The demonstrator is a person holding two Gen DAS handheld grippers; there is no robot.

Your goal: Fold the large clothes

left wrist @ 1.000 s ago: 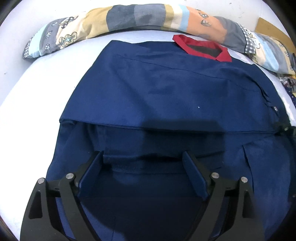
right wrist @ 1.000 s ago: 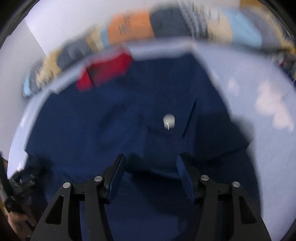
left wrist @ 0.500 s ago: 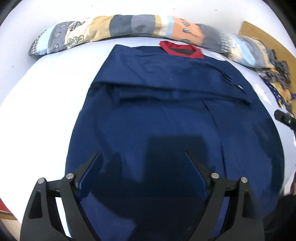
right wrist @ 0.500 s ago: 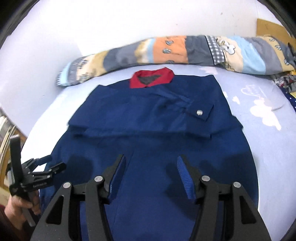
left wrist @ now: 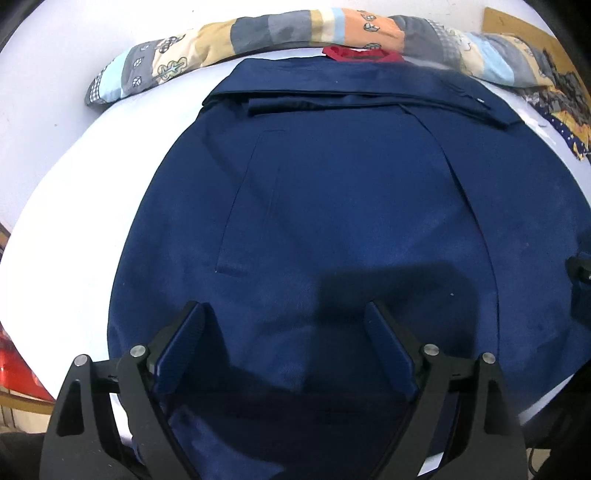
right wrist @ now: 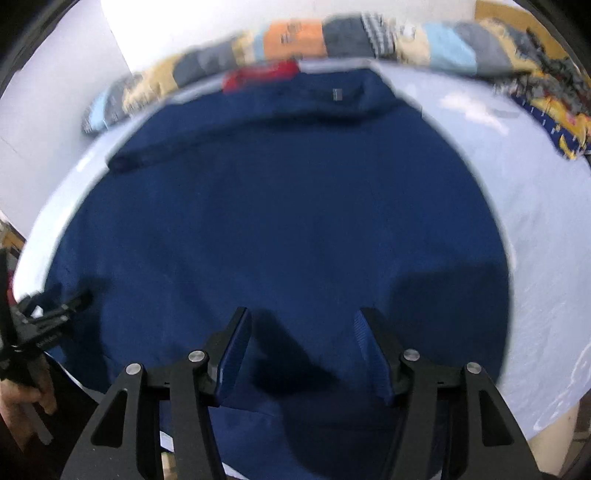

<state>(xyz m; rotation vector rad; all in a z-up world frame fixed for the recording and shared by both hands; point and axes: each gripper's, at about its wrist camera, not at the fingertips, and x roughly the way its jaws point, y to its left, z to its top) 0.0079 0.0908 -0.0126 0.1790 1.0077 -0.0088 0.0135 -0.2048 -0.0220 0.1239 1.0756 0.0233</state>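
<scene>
Left tool (left wrist: 284, 325) is hovering over the near hem of the jacket (left wrist: 332, 221), fingers spread wide apart, nothing between them. Right tool (right wrist: 301, 332) is hanging over the same near edge further along, fingers also apart and gripping nothing; this view is smeared by blur.

One navy jacket is lying flat on the bed (left wrist: 74, 206), filling most of the white sheet. Its top part is sitting folded over in a band across the far end, and the red collar (left wrist: 362, 55) is showing at the far edge, just beside the pillow (left wrist: 258, 33). A pocket seam is running down the left half of the cloth.

One long patchwork pillow is stretching along the far side of the bed, against a white wall (right wrist: 62, 85). One crumpled patterned cloth (right wrist: 554, 107), blue and yellow, is lying at the far right corner, apart from the jacket.

The left tool is also showing at the left edge of the right view (right wrist: 48, 314), over the jacket's corner.
</scene>
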